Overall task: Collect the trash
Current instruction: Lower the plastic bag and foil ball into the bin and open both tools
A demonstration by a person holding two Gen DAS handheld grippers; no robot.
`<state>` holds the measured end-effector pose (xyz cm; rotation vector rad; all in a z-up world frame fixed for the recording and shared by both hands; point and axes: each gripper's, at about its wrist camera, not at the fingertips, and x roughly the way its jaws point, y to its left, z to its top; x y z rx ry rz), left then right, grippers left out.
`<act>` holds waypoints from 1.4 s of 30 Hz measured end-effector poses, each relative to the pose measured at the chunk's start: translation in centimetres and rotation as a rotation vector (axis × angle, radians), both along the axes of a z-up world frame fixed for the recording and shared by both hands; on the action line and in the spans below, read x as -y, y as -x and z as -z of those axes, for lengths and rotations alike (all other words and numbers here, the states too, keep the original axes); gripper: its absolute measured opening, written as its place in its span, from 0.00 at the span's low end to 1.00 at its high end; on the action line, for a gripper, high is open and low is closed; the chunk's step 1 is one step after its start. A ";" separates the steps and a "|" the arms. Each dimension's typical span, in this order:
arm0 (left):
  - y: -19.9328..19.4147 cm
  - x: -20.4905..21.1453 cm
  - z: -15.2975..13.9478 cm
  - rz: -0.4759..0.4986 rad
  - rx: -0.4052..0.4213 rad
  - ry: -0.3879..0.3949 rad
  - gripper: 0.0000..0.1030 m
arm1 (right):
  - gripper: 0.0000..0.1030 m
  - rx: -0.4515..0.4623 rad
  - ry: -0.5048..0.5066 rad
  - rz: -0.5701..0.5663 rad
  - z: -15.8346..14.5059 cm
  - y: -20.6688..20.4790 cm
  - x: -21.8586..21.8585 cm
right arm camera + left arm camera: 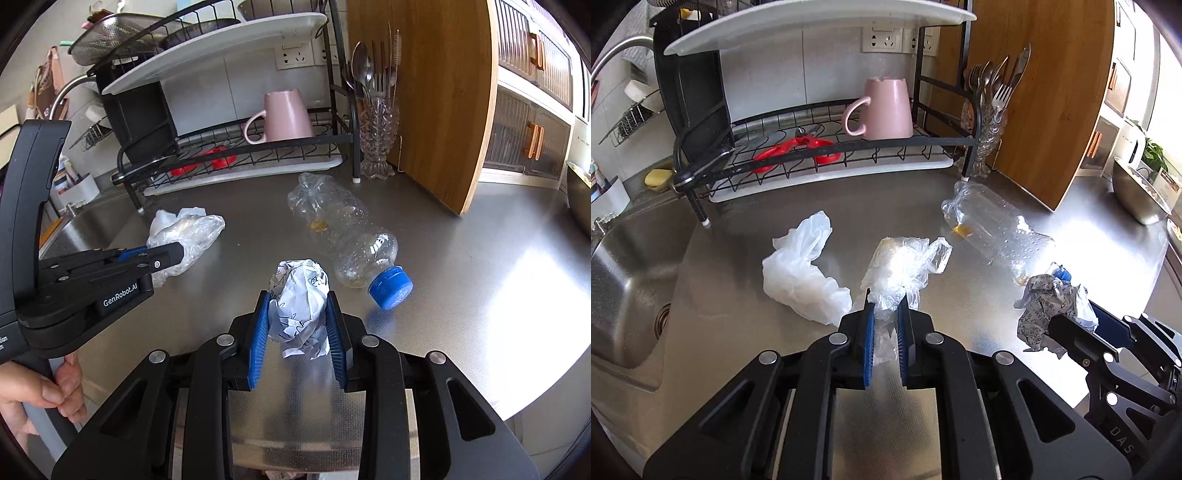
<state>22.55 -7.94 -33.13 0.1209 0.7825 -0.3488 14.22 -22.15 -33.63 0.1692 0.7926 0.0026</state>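
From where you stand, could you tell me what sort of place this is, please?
Most likely a home kitchen counter: a steel sink sits at the left, a dish rack holds an upturned pink mug, and a glass holder of cutlery stands beside it.

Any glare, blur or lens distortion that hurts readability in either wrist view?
Left wrist view: sunlight blows out the steel countertop beside the crushed clear plastic bottle, with a hot spot on the clear plastic wrap. Right wrist view: milder glare at right; crumpled printed paper sharp. Both: strong fisheye bending, dark corners.

home kitchen | sink (624, 280) – dish rack (827, 147) – cutlery (997, 81)
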 end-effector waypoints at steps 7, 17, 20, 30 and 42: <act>6.5 -1.2 -3.6 0.004 0.050 0.004 0.09 | 0.30 0.043 -0.006 -0.017 -3.6 4.1 -0.9; 15.6 -4.3 -2.1 -0.009 0.025 0.000 0.09 | 0.30 0.027 -0.010 -0.053 -4.0 10.8 -3.1; 18.2 -5.2 -0.5 -0.008 0.009 0.000 0.09 | 0.30 0.013 -0.005 -0.065 -3.4 12.9 -3.9; 24.4 -7.5 7.6 -0.034 -0.074 0.007 0.09 | 0.30 -0.062 0.015 -0.104 1.6 18.2 -6.6; 25.3 -8.5 20.6 -0.061 -0.251 0.018 0.09 | 0.30 -0.239 -0.059 -0.132 13.2 19.7 -7.5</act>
